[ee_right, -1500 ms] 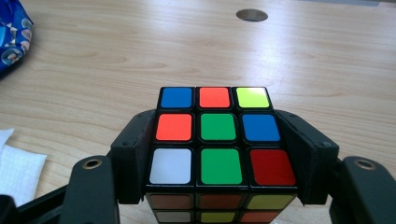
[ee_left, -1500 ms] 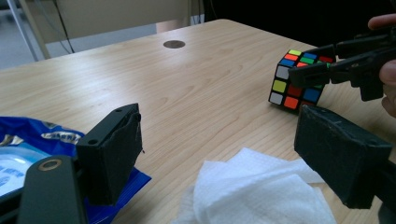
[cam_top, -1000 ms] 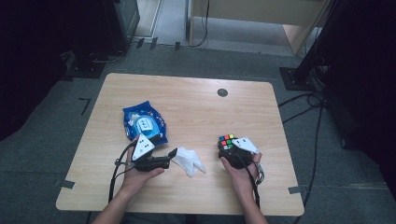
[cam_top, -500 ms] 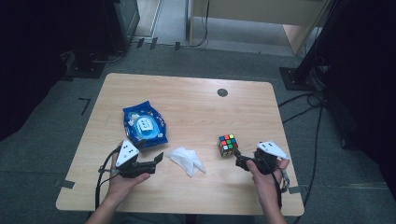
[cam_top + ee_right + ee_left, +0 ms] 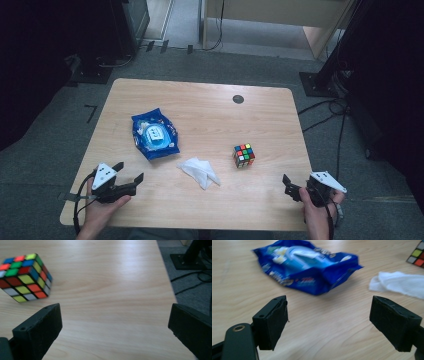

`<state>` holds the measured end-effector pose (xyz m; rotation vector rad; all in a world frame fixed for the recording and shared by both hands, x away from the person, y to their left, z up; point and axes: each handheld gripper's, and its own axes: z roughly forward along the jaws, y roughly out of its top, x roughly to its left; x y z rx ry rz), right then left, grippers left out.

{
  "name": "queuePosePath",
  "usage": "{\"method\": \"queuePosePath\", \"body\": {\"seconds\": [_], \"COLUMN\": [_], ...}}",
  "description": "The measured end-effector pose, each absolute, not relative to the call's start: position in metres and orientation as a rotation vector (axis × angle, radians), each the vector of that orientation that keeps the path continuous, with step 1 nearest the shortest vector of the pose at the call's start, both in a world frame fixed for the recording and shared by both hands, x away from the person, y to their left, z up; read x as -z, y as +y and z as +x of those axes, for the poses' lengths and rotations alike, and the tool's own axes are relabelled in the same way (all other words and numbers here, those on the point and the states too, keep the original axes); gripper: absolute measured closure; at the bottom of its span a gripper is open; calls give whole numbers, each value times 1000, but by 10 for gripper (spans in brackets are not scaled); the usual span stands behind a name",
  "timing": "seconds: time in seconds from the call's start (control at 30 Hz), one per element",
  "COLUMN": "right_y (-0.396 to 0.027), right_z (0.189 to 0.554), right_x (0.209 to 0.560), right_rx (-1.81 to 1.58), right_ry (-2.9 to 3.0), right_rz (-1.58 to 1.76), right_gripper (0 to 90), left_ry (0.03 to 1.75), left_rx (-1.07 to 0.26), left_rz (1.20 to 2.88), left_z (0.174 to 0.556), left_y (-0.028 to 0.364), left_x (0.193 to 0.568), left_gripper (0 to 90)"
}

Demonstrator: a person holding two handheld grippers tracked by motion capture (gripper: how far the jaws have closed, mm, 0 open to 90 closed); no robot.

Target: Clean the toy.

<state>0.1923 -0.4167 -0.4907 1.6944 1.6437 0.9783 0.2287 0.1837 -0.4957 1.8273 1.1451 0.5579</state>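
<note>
A scrambled Rubik's cube (image 5: 244,155) stands on the wooden table (image 5: 210,115), right of centre. My right gripper (image 5: 290,187) is near the front right corner, well clear of the cube. Its jaws have just opened wide and hold nothing. In the right gripper view the cube (image 5: 23,277) lies ahead to the left of the open gripper (image 5: 115,327). My left gripper (image 5: 129,171) is open near the front left edge. Its own view shows the left gripper (image 5: 329,320) empty, facing a blue packet (image 5: 307,267) and a white tissue (image 5: 402,283).
The blue packet (image 5: 155,135) lies left of centre, with the crumpled tissue (image 5: 200,171) between it and the cube. A round black grommet (image 5: 238,99) sits near the far edge. Black stands and cables (image 5: 330,107) are on the floor to the right.
Both hands have drawn apart toward the near corners. The right gripper left the cube on the table and opened. The left gripper moved left, away from the tissue.
</note>
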Motion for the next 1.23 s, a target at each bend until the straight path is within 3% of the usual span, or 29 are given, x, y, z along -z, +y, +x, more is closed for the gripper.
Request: {"method": "queuePosePath", "body": {"seconds": [0.4,0.7,1.23], "right_y": [-435,-437,-436], "right_z": [177,175,172], "right_x": [522,530,531], "right_rx": [-824,-799,-804], "right_ry": [1739,1764,1741], "right_rz": [1713,1725,1728], "right_gripper": [0,0,0], "left_ry": [1400,1406,1405], "left_rx": [-587,-598,-610], "left_rz": [1880,1985,1974], "left_z": [214,218,219], "left_y": [232,226,224], "left_x": [510,518,519], "left_gripper": [154,154,153]}}
